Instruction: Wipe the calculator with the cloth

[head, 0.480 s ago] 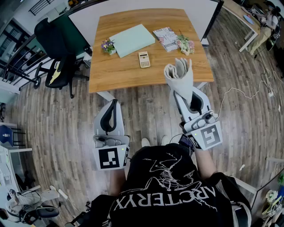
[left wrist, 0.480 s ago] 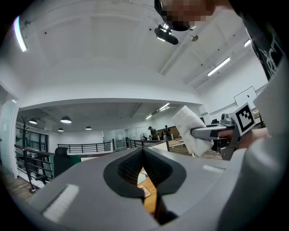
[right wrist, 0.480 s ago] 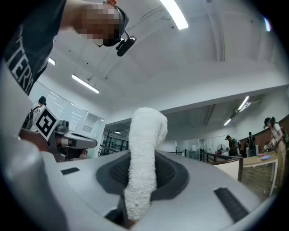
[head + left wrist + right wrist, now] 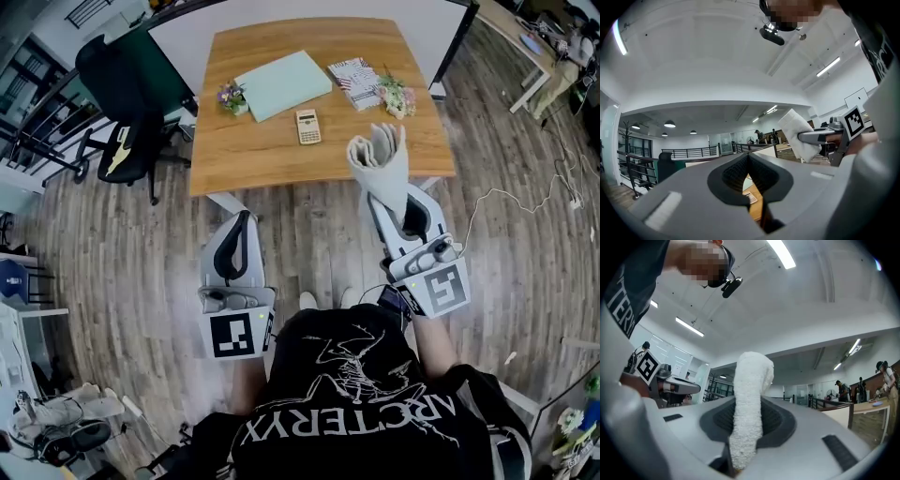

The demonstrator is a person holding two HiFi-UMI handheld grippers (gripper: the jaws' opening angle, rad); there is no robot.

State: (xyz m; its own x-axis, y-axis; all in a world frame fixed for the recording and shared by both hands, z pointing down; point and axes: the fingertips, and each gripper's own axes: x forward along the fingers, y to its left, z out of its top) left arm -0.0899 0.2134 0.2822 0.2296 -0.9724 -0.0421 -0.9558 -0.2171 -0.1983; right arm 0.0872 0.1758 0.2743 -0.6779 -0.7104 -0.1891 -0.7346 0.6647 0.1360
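Observation:
A small beige calculator [image 4: 307, 126] lies in the middle of the wooden table [image 4: 253, 150], well ahead of both grippers. My right gripper [image 4: 379, 192] is raised in front of the table's near edge, shut on a folded white cloth [image 4: 380, 155] that stands up out of its jaws. The right gripper view shows the cloth [image 4: 750, 399] pinched between the dark pads. My left gripper [image 4: 243, 220] is over the floor, short of the table, shut with nothing in it. In the left gripper view the jaws meet at the tip, and the cloth [image 4: 799, 133] shows at the right.
On the table behind the calculator lie a pale green folder [image 4: 284, 83] and a patterned notebook [image 4: 353, 78], with small flower pots [image 4: 230, 97] [image 4: 395, 97] at either side. A black office chair [image 4: 120, 84] stands left of the table. Wooden floor surrounds the table.

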